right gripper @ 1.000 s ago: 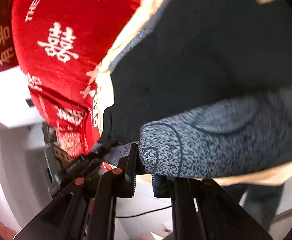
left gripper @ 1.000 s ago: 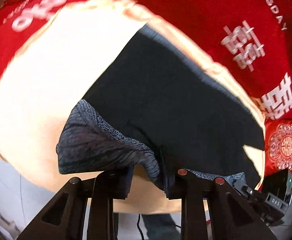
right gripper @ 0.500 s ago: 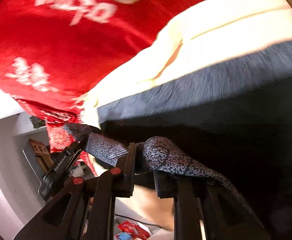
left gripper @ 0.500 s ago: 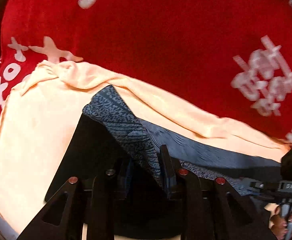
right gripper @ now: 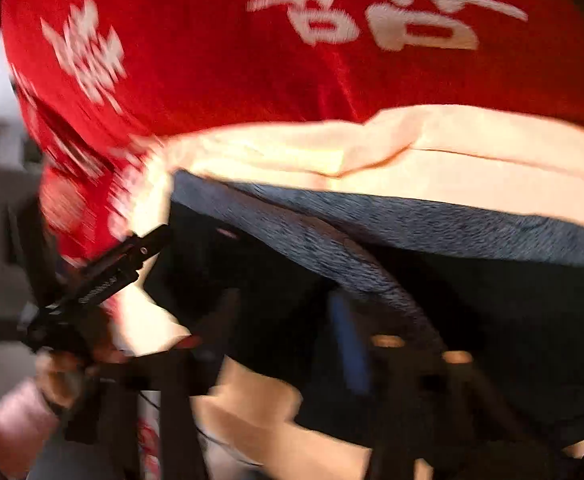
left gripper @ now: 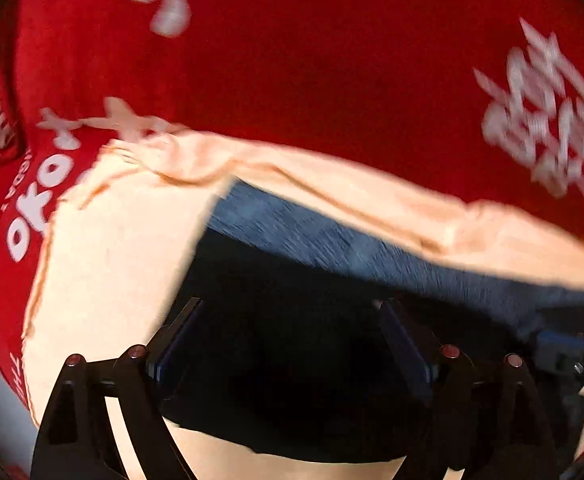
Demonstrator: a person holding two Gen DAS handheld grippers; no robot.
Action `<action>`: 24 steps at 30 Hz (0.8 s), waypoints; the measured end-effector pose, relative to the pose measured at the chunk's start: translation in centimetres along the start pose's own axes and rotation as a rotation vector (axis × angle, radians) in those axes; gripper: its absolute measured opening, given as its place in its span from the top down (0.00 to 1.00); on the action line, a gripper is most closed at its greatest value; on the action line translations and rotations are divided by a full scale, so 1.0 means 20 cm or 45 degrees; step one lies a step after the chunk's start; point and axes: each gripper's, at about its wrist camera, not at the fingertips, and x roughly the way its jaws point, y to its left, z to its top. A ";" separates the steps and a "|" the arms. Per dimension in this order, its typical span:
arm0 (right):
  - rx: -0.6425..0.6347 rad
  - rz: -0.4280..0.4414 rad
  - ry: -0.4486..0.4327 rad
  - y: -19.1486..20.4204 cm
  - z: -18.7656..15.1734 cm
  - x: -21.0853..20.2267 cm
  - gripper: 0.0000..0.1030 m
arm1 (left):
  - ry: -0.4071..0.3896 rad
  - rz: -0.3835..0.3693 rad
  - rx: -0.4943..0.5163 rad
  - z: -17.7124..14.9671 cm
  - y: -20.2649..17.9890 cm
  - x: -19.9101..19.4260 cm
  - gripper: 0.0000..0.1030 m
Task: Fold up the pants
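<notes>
Across a pale peach cloth (left gripper: 104, 264) spread over a red bedcover with white printed characters (left gripper: 312, 80) lay the dark pants with a grey-blue speckled inner face (left gripper: 332, 320), a band of that speckled side showing along their far edge in both wrist views. Over them stood the left gripper (left gripper: 292, 336), pointing steeply down; its jaws had just been opening and stood wide apart, the dark fabric spread beneath the gap, neither pad pressing on it. In the right wrist view, blurred by motion, the right gripper (right gripper: 288, 320) also had its jaws just opening — a blue-faced finger (right gripper: 350, 344) showed on one side and a dark finger on the other, parted, with a speckled fold of the pants running down past the blue one; whether it touched the pad could not be told. At the left edge of that view the other gripper's black body showed, held in a hand (right gripper: 56, 376) with a pink sleeve (right gripper: 8, 424).
</notes>
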 end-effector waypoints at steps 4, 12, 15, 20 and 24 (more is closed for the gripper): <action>-0.105 -0.169 0.004 -0.07 0.03 0.17 0.74 | 0.028 0.080 0.061 -0.04 -0.14 0.21 0.15; -0.008 0.086 -0.095 -0.11 0.02 0.04 0.47 | 0.038 0.129 0.053 0.01 -0.19 0.21 0.08; 0.037 0.123 -0.198 -0.17 -0.12 -0.16 0.35 | 0.049 0.102 0.051 -0.04 -0.21 0.12 0.08; 0.245 0.012 -0.259 -0.40 -0.49 -0.38 0.35 | 0.101 0.035 0.172 -0.23 -0.35 -0.02 0.08; 0.423 -0.144 -0.311 -0.56 -0.87 -0.56 0.35 | 0.108 -0.055 0.320 -0.41 -0.53 -0.13 0.08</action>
